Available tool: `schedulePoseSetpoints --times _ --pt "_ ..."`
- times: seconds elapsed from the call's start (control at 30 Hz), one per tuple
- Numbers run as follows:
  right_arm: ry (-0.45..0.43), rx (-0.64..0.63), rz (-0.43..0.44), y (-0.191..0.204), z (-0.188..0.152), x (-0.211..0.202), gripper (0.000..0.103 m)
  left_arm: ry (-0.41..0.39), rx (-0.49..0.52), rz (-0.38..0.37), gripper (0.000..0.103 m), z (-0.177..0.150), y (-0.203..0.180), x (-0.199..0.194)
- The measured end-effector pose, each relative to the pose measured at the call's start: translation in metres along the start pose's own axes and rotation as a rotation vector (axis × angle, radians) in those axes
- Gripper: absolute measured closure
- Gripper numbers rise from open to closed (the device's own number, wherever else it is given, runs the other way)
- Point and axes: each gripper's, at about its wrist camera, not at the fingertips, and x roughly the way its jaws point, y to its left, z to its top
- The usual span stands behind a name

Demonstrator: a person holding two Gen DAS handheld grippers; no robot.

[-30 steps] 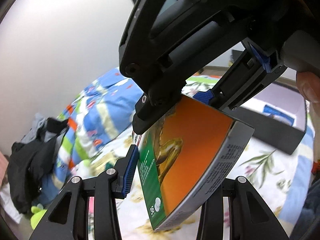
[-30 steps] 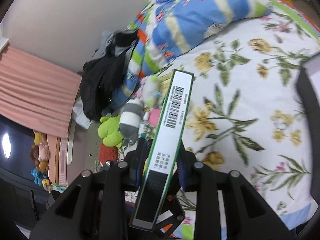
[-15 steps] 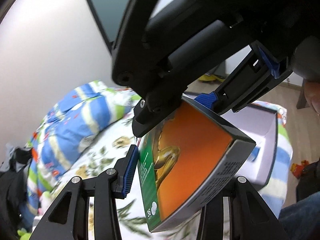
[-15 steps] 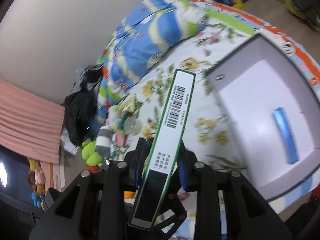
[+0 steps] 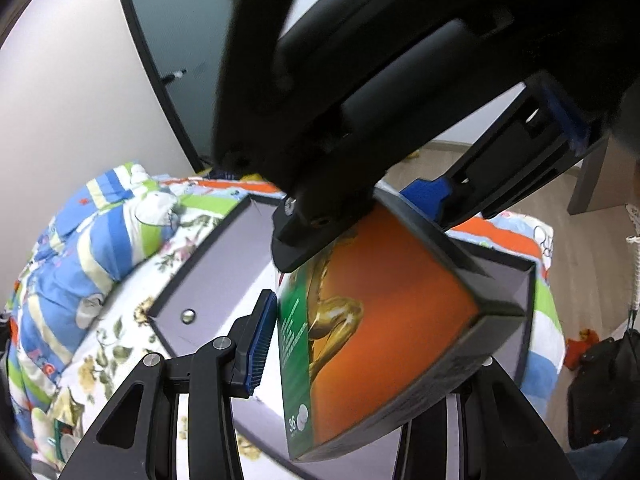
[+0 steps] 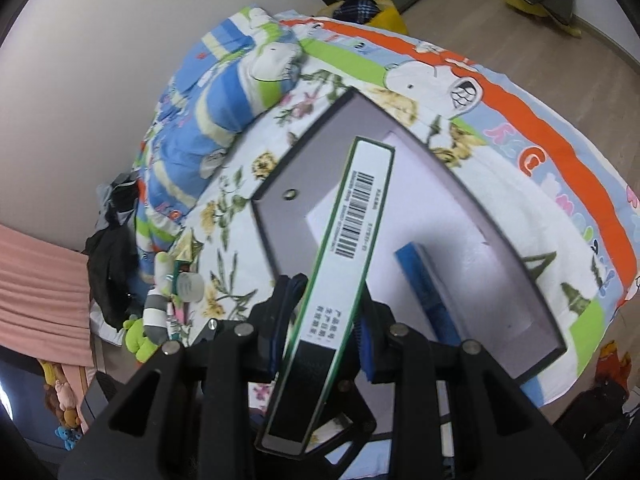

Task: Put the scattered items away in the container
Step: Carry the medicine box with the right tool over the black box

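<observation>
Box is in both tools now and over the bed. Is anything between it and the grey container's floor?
Nothing visible blocks the drop. The box hangs above the open grey container, which has no lid on. A blue item already lies inside, to the right of the box in the right wrist view, so set it down left of that.

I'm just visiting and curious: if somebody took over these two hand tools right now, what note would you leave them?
Right gripper: shut on the orange-and-green box, held edge-up.
Left gripper: clamped across the same box.
The box hangs above the open grey container on the bed.
Done: a blue item already lies inside.
Left: lower and release the box, then fetch the small items scattered on the floral sheet.
</observation>
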Motion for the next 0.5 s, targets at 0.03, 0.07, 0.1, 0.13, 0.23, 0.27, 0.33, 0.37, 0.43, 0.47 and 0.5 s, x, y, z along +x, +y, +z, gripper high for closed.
schedulePoseSetpoints --times 0.03,0.07,0.1,0.13,0.23,0.27,0.33,0.37,0.43,0.47,0.5 --pt "0.004 0.001 -0.003 -0.003 0.002 0.004 0.073 0.009 -0.005 -0.002 0.060 -0.001 0.003 0.005" --pt "0.008 0.000 -0.004 -0.005 0.004 0.007 0.073 0.019 -0.011 -0.004 0.060 -0.001 0.008 0.012" --pt "0.012 0.001 -0.005 -0.008 0.006 0.010 0.073 0.031 -0.019 -0.005 0.060 -0.002 0.008 0.019" --pt "0.016 0.001 -0.005 -0.010 0.007 0.013 0.073 0.040 -0.024 -0.008 0.060 -0.002 0.009 0.023" --pt "0.019 -0.010 -0.028 -0.011 0.012 0.022 0.071 0.059 -0.041 -0.014 0.060 -0.009 0.013 0.033" --pt "0.017 -0.014 -0.044 -0.011 0.014 0.025 0.071 0.066 -0.049 -0.021 0.060 -0.010 0.015 0.036" --pt "0.002 -0.013 -0.077 -0.013 0.016 0.027 0.047 0.068 -0.064 -0.029 0.060 -0.012 0.016 0.037" --pt "-0.014 -0.014 -0.094 -0.012 0.018 0.027 0.037 0.070 -0.069 -0.029 0.060 -0.012 0.016 0.038" --pt "-0.053 -0.027 -0.123 -0.010 0.019 0.023 0.023 0.070 -0.080 -0.031 0.060 -0.012 0.019 0.039" --pt "-0.062 -0.036 -0.135 -0.008 0.019 0.020 0.023 0.068 -0.082 -0.030 0.060 -0.012 0.020 0.039" --pt "-0.067 -0.041 -0.141 -0.007 0.019 0.019 0.023 0.066 -0.086 -0.028 0.060 -0.011 0.021 0.038"
